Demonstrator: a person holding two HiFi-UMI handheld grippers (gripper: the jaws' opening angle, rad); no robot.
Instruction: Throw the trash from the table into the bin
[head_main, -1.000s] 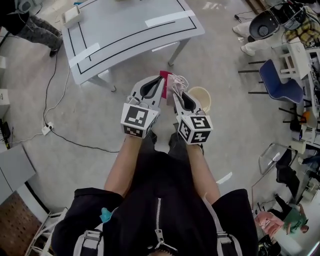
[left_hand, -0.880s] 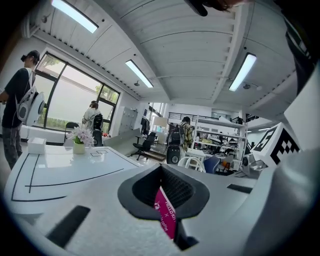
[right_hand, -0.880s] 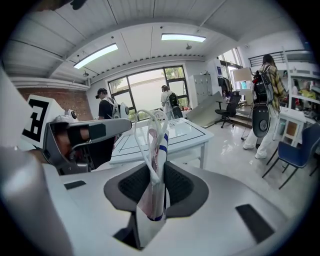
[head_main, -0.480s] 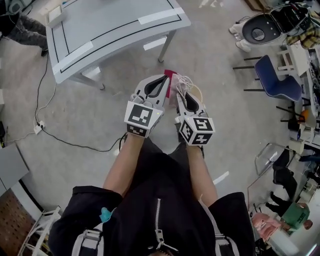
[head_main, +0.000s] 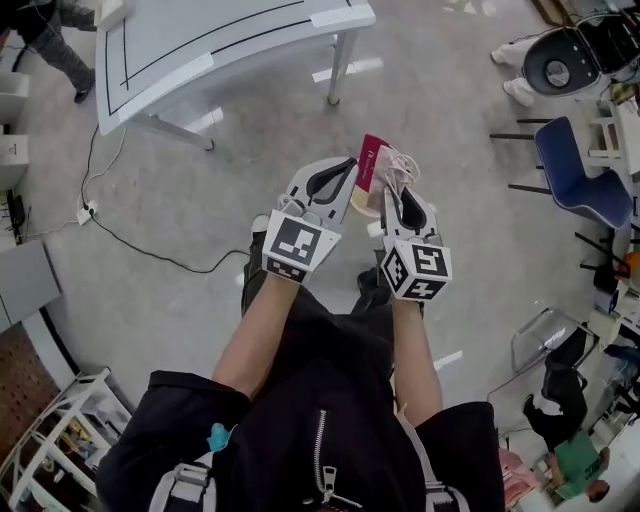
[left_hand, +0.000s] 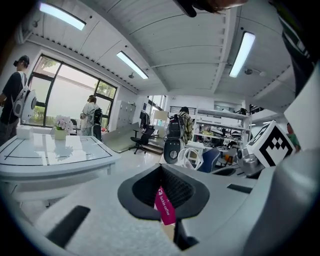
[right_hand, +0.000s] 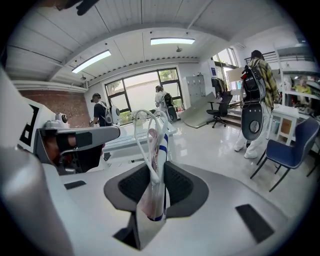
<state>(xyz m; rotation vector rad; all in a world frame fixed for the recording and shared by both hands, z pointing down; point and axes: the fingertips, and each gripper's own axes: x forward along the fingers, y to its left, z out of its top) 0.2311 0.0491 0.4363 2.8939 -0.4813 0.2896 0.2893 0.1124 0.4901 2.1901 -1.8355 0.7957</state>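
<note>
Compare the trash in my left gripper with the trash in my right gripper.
The packet in the left gripper is magenta with white print; the bag in the right gripper is whitish plastic with a blue stripe. The packet is a flat strip; the bag is crumpled, its handles looping above the jaws. Both are pinched between shut jaws.

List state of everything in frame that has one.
left gripper: shut on the magenta coffee packet
magenta coffee packet: pinched between the jaws, off the table, not yet dropped
right gripper: shut on the white plastic bag
white plastic bag: crumpled, pinched, handle loops sticking up
bin: open-topped, mostly hidden under both grippers
table: upright, well beyond the grippers
</note>
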